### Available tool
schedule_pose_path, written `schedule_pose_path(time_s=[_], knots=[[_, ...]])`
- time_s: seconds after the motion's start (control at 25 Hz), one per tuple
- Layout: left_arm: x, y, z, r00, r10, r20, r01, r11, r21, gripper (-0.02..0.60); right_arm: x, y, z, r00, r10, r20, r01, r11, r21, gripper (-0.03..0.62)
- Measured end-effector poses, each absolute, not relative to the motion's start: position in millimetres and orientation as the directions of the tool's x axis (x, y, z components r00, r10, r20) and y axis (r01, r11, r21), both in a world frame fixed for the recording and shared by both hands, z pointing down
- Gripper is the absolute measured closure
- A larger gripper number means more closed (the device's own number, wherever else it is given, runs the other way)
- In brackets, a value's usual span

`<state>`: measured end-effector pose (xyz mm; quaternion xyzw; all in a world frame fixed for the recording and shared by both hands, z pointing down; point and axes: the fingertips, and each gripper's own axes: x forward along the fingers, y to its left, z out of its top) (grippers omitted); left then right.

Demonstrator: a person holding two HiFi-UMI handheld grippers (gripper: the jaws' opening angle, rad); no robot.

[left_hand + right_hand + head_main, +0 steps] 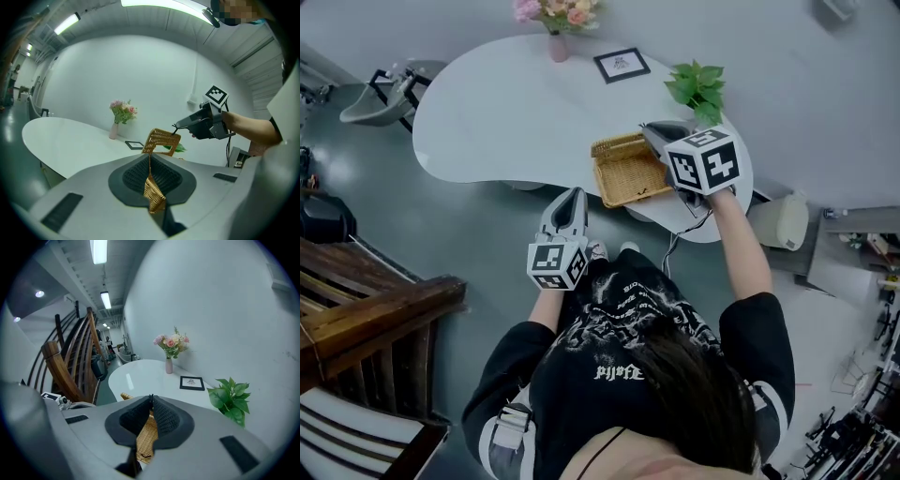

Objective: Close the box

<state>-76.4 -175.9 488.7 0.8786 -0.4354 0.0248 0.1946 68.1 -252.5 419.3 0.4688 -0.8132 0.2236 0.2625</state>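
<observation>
A woven wicker box (630,180) stands on the white table (506,112) near its front right edge. Its lid (614,145) is raised along the far side. In the left gripper view the lid (161,139) hangs tilted in the air. My right gripper (649,131) (177,126) is shut on the lid's right corner. Through the gap under its pads (161,420) I see wicker (147,437). My left gripper (574,194) is off the table's front edge, aimed at the box. Its jaws (150,161) meet at the tips with nothing held.
On the table are a pink flower vase (557,42), a small framed picture (622,64) and a green plant (698,89). A white jug (783,220) stands on the floor at right. Wooden stairs (366,309) are at left, and a grey chair (384,94) is beyond the table's left end.
</observation>
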Motion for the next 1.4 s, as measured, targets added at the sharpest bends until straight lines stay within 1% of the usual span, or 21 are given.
schedule_pose_path(time_s=[0.96,1.4], knots=[[-41,-113,485,0.532,-0.816,0.226,-0.838,-0.47,0.278,0.557,77,-174,458,-0.531,-0.57,0.627,-0.818,0.537,-0.204,0.548],[-31,-96,493,0.517,-0.82,0.244,-0.849,-0.455,0.27,0.557,81,-151,484,-0.54,-0.548,0.639,-0.812,0.538,-0.225,0.548]])
